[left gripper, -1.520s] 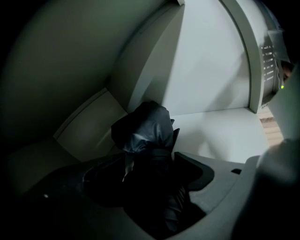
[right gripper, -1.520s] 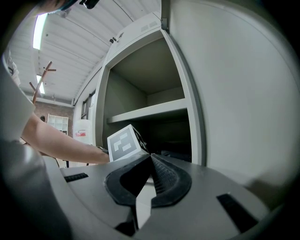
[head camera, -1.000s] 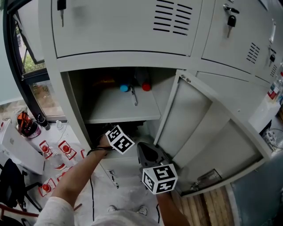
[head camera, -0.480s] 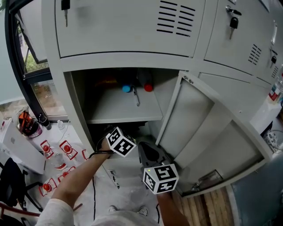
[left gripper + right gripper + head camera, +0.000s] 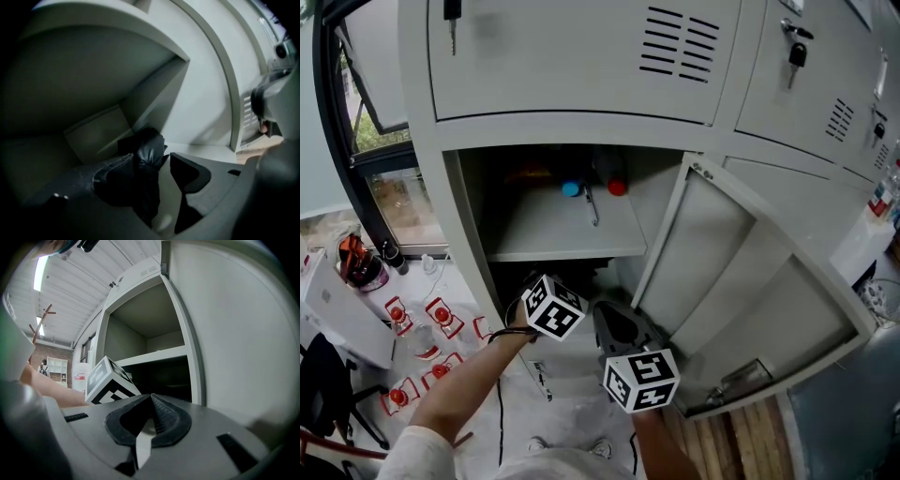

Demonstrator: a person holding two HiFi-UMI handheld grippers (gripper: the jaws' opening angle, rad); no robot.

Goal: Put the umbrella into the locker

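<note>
**Locker** [image 5: 441, 141]: grey metal. The door [image 5: 741, 281] is swung open to the right. A shelf [image 5: 567, 230] splits the inside, and the lower compartment [image 5: 581, 274] is dark.

**Umbrella** [image 5: 150, 140]: black and folded. It lies on the floor of the lower compartment, with its far end toward the back corner.

**Left gripper** [image 5: 152, 158]: the jaws are wide but closing. The umbrella's near end lies between them, with a clear gap to the right jaw and no squeeze seen. Whether it brushes the left jaw cannot be told.
- Change: compared with a second ago, its cube [image 5: 553, 307] sits slightly higher and nearer at the compartment's mouth.

**Right gripper** [image 5: 151, 399]: the jaws are together with nothing between them. It is held low in front of the locker, just left of the door.
- Change: none; it is in the same place as a second ago.

**Reading:**
- The umbrella looks let go and already inside, so the placing is judged done.
- The left gripper appears to be backing out.
- What likely remains is to clear the opening.
- Risk: the narrowing jaws could catch the fabric and drag the umbrella nearer.
</note>
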